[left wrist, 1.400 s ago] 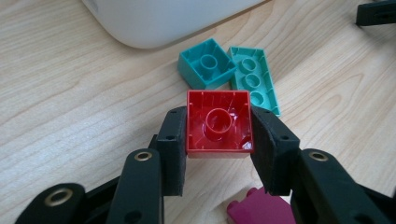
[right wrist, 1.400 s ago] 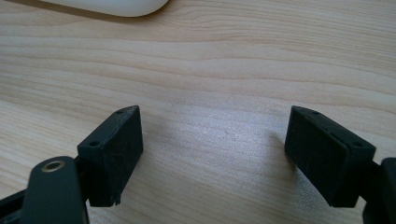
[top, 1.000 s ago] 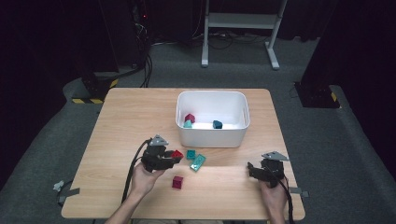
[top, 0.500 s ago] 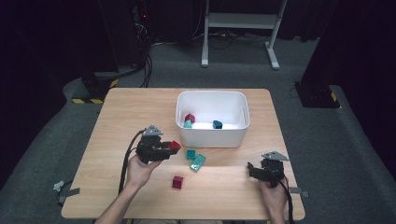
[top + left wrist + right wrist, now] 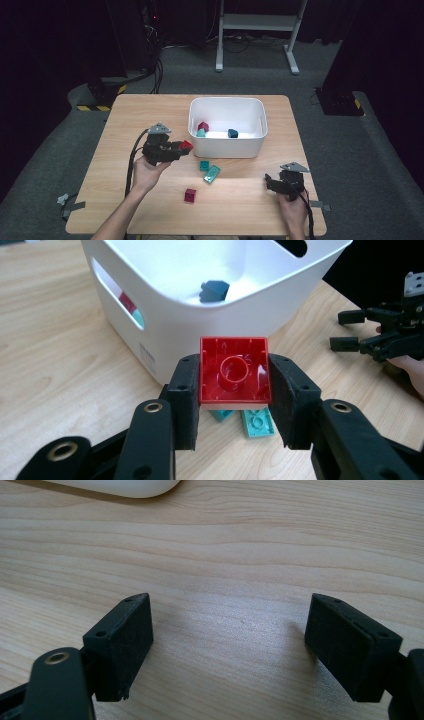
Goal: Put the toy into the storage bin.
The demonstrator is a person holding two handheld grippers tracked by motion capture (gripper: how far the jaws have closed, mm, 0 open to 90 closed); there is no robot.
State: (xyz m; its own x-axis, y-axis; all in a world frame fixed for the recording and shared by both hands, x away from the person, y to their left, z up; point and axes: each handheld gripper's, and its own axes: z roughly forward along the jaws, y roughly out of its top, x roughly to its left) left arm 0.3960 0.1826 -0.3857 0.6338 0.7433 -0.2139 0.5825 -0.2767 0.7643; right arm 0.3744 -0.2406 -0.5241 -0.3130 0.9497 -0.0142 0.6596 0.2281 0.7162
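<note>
**Red brick up off the table, next to the bin**

From the high view, your wooden table [image 5: 125, 200] sits on grey carpet in a dark room, with a white bin [image 5: 227, 149] at its far middle. Your left gripper [image 5: 181, 148] hangs just left of the bin, clenched on a red brick [image 5: 186, 145]. Your right gripper [image 5: 271, 182] rests well to the bin's near right.

Left gripper view: the red brick [image 5: 234, 371] is pinched hollow side up, just in front of the bin wall [image 5: 165, 330].

Right gripper view: jaws spread wide over bare wood, gripping nothing.
</note>
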